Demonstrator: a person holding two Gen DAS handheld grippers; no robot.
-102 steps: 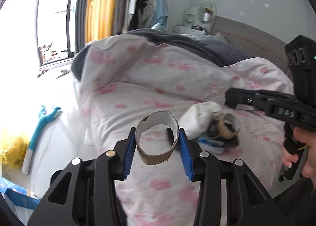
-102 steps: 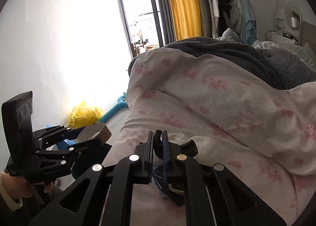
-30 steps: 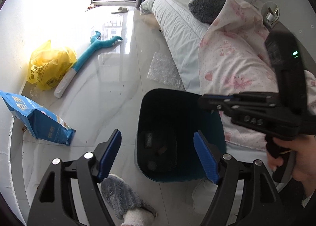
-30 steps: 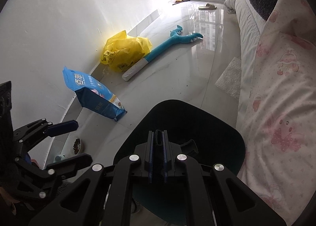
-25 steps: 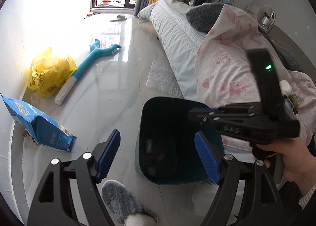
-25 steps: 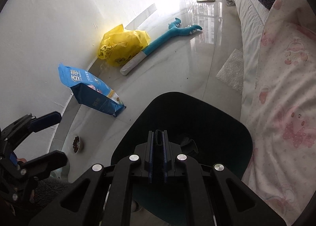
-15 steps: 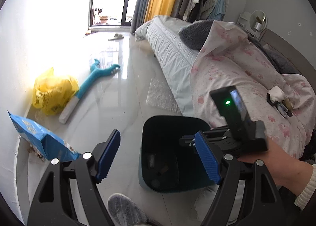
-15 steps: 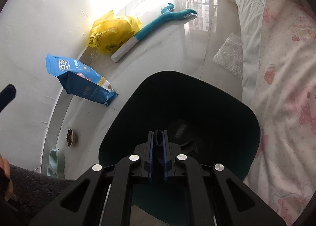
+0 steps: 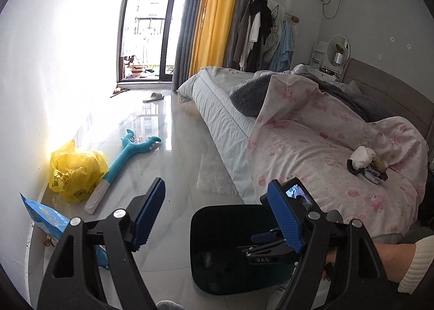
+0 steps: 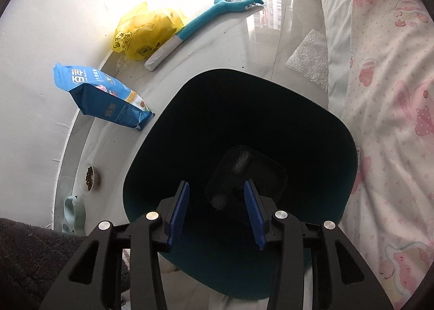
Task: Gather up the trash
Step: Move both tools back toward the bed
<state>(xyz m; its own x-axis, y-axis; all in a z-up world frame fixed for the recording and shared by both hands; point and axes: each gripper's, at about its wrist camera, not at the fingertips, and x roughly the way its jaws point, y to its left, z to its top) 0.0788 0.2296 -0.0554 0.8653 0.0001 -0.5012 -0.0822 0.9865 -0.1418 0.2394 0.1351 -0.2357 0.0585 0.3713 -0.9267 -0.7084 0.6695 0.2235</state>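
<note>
Right hand-held gripper (image 10: pixel 216 211) over the dark bin (image 10: pixel 336 131), jaws partly apart, holding nothing. Left hand-held gripper (image 9: pixel 217 215) wide apart, empty. More trash (image 9: pixel 366 163) on bed (image 9: pixel 312 147). Nearby floor: yellow bag (image 10: pixel 146 31), blue pouch (image 10: pixel 105 96), teal toy (image 10: pixel 206 22).

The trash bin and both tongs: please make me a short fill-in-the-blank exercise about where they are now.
1. The right tongs hang directly above the dark ____, jaws apart.
2. The left tongs are wide open and hold ____.
3. A small pile of trash still lies on the pink ____.
4. The yellow plastic bag sits on the floor against the ____.

Missing words: bin; nothing; blanket; wall
</note>
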